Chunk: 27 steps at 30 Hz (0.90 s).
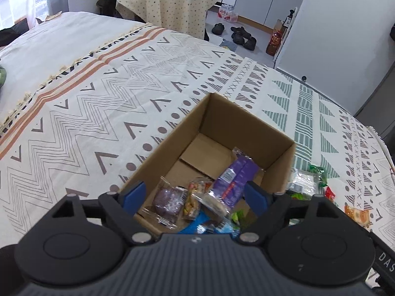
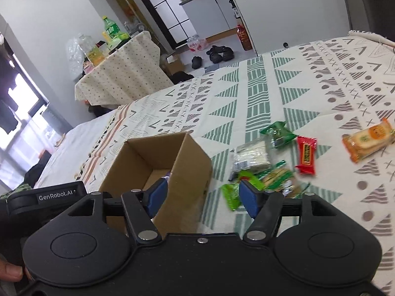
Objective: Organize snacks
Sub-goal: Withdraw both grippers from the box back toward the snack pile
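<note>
An open cardboard box [image 1: 172, 145] [image 2: 190, 162] stands on a patterned bedspread. Inside it lie several wrapped snacks, among them a purple packet [image 1: 234, 175] and a dark round cake in clear wrap [image 1: 169, 201]. My left gripper [image 1: 197, 196] hovers over the box's near end, open, nothing between its blue pads. My right gripper [image 2: 202, 197] is open beside the box's right wall, holding nothing. Right of the box lie loose snacks: green packets [image 2: 279, 132], a clear white packet [image 2: 251, 154], a red bar [image 2: 306, 155] and an orange cracker pack [image 2: 367, 140].
The bedspread [image 1: 98, 113] stretches far to the left and back. Beyond the bed's edge are a cloth-covered table [image 2: 123, 74] with bottles, shoes [image 1: 239, 34] on the floor and white cabinets. The left gripper's body [image 2: 47, 197] shows at the right wrist view's lower left.
</note>
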Each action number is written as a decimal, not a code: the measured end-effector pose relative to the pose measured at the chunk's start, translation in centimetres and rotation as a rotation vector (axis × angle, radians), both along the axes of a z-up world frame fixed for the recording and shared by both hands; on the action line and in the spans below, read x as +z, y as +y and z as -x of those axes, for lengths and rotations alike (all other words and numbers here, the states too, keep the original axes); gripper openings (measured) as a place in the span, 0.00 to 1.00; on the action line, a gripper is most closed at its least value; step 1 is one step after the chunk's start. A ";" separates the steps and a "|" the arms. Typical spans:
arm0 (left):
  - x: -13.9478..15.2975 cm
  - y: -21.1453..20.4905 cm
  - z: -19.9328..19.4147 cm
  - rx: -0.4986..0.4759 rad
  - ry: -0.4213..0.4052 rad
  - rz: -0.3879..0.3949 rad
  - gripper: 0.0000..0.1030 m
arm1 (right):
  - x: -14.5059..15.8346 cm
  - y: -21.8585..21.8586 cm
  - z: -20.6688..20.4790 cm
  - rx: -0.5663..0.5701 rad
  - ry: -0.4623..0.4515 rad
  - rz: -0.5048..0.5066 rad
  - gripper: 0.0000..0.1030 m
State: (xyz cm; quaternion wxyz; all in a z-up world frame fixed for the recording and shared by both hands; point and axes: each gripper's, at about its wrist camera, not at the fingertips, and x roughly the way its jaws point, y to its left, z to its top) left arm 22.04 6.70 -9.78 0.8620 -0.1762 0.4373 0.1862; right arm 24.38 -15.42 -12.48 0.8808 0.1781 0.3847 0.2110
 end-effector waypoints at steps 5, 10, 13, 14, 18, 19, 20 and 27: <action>0.8 -1.9 -0.1 -0.010 0.015 -0.017 0.93 | 0.5 -2.3 -0.1 -0.018 0.008 -0.004 0.71; 1.5 -3.8 0.1 -0.043 0.010 -0.012 0.94 | 1.2 -4.0 -0.3 -0.023 -0.007 -0.006 0.82; 2.0 -4.9 0.2 -0.052 -0.006 -0.005 1.00 | 1.5 -4.9 -0.3 -0.024 -0.015 0.009 0.85; 2.1 -5.2 0.2 -0.053 -0.016 0.004 1.00 | 1.5 -5.4 -0.3 -0.031 -0.014 0.006 0.87; 2.8 -6.4 0.5 -0.056 -0.064 0.013 1.00 | 2.0 -7.2 -0.4 -0.055 -0.018 0.003 0.93; 3.0 -6.8 0.6 -0.062 -0.073 0.017 1.00 | 2.2 -7.5 -0.4 -0.057 -0.025 0.010 0.93; 3.1 -7.1 0.6 -0.071 -0.081 0.023 1.00 | 2.4 -7.8 -0.4 -0.057 -0.036 0.016 0.96; 4.4 -9.5 0.6 -0.084 -0.130 0.005 1.00 | 4.1 -10.7 -0.3 -0.072 -0.099 0.012 1.00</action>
